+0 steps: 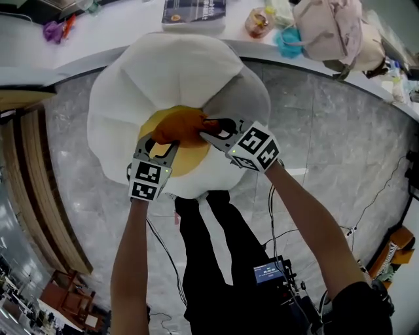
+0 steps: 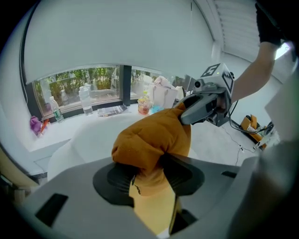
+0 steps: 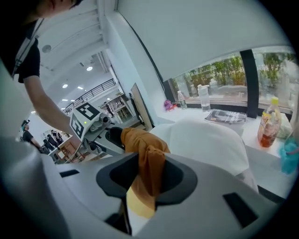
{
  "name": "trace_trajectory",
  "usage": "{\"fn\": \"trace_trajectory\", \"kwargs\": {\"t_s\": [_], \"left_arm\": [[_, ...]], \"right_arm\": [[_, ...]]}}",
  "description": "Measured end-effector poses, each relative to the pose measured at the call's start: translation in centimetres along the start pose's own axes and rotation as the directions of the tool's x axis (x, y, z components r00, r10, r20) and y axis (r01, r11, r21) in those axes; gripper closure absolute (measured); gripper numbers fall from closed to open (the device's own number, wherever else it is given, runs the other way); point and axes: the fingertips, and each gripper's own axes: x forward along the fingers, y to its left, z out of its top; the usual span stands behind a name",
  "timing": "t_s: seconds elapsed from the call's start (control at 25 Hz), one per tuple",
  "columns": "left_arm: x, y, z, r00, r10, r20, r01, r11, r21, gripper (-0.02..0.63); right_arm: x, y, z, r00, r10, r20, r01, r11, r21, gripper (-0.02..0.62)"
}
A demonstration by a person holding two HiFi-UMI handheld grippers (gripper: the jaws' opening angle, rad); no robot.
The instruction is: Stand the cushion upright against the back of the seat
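Observation:
The cushion [image 1: 170, 72] is a big white fried-egg shape with an orange-yellow yolk [image 1: 186, 156] at its middle, held up in front of the person above the floor. My left gripper [image 1: 162, 141] is shut on a bunched fold of the yolk fabric [image 2: 149, 140] at its left side. My right gripper [image 1: 213, 133] is shut on the same yolk fabric [image 3: 147, 158] from the right, a short way from the left one. In the left gripper view the right gripper [image 2: 205, 100] shows just beyond the fold. The white body [image 3: 205, 140] hangs past the jaws.
A curved white ledge [image 1: 118, 39] by the window carries a book [image 1: 193, 13], bottles [image 2: 85, 100], a drink [image 1: 256, 23] and a beige bag [image 1: 334, 29]. Below is grey marble floor [image 1: 327, 131], wooden slats [image 1: 39, 190] at left, cables and the person's legs [image 1: 216, 248].

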Motion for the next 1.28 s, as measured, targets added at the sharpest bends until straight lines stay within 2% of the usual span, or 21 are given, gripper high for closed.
{"fn": "trace_trajectory", "kwargs": {"t_s": [0.2,0.36,0.64,0.84,1.08,1.28], "left_arm": [[3.1,2.2,-0.9,0.999,0.022,-0.04,-0.021,0.999,0.031,0.402],[4.8,2.9,-2.2,0.998,0.025,-0.051,-0.024,1.0,0.019,0.402],[6.3,3.0,-2.6,0.999,-0.011,-0.053,0.006,0.995,-0.099,0.362],[4.7,3.8,-3.7,0.998,-0.002,-0.065,-0.011,0.978,-0.207,0.348],[2.1,3.6,-5.2,0.999,-0.002,-0.036,-0.007,0.97,-0.245,0.35],[0.8,1.4,-6.7,1.0,-0.03,-0.005,0.028,0.964,-0.263,0.353]], "right_arm": [[2.3,-3.1,-1.5,0.999,-0.033,0.019,0.032,0.998,0.046,0.476],[3.8,-4.2,-3.0,0.998,-0.053,0.017,0.052,0.997,0.058,0.476],[4.0,-6.3,-4.2,0.996,-0.094,0.009,0.093,0.993,0.066,0.476],[4.5,-6.6,-3.8,0.995,-0.098,0.004,0.097,0.991,0.092,0.474],[5.1,-9.4,-2.8,0.988,-0.152,0.018,0.146,0.973,0.178,0.446],[5.6,-10.9,-1.8,0.983,-0.181,-0.018,0.18,0.96,0.213,0.397]]}}
